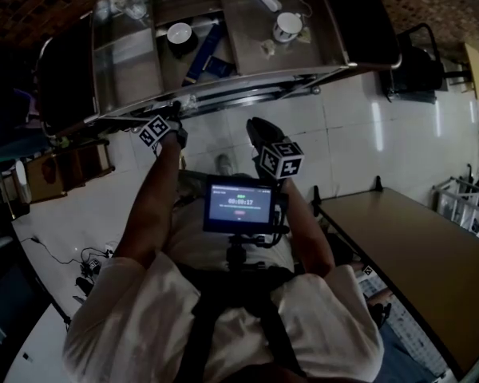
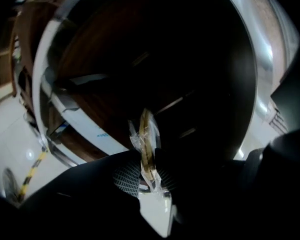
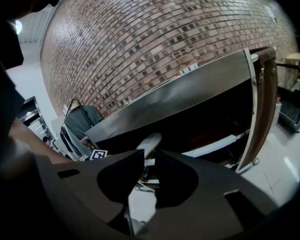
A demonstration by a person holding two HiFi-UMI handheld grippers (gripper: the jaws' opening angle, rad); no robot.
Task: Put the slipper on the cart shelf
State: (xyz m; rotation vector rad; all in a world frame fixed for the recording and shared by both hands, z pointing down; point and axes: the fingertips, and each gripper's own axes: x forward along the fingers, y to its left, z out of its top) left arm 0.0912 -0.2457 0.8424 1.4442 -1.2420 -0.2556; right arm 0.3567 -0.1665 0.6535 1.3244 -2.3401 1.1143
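Note:
A pale slipper in clear plastic wrap (image 2: 147,146) stands edge-on between the jaws of my left gripper (image 2: 147,163), which is shut on it. Beyond it lies the dark wood lower shelf (image 2: 115,79) of the steel-framed cart (image 1: 223,96). In the head view the left gripper (image 1: 176,112) is at the cart's near rim, and the slipper is hidden there. My right gripper (image 1: 257,128) hangs a little to the right, short of the cart. In the right gripper view its jaws (image 3: 149,156) stand a narrow gap apart with nothing between them, and the slipper (image 3: 150,143) shows ahead under the cart top (image 3: 180,99).
The cart's top tray holds a bowl (image 1: 180,33), a cup (image 1: 287,26) and a blue pack (image 1: 201,54). A brown table (image 1: 415,246) stands at the right, a dark chair (image 1: 419,62) beyond it. Cables (image 1: 88,263) lie on the white tiled floor at left. A brick wall (image 3: 165,44) rises behind the cart.

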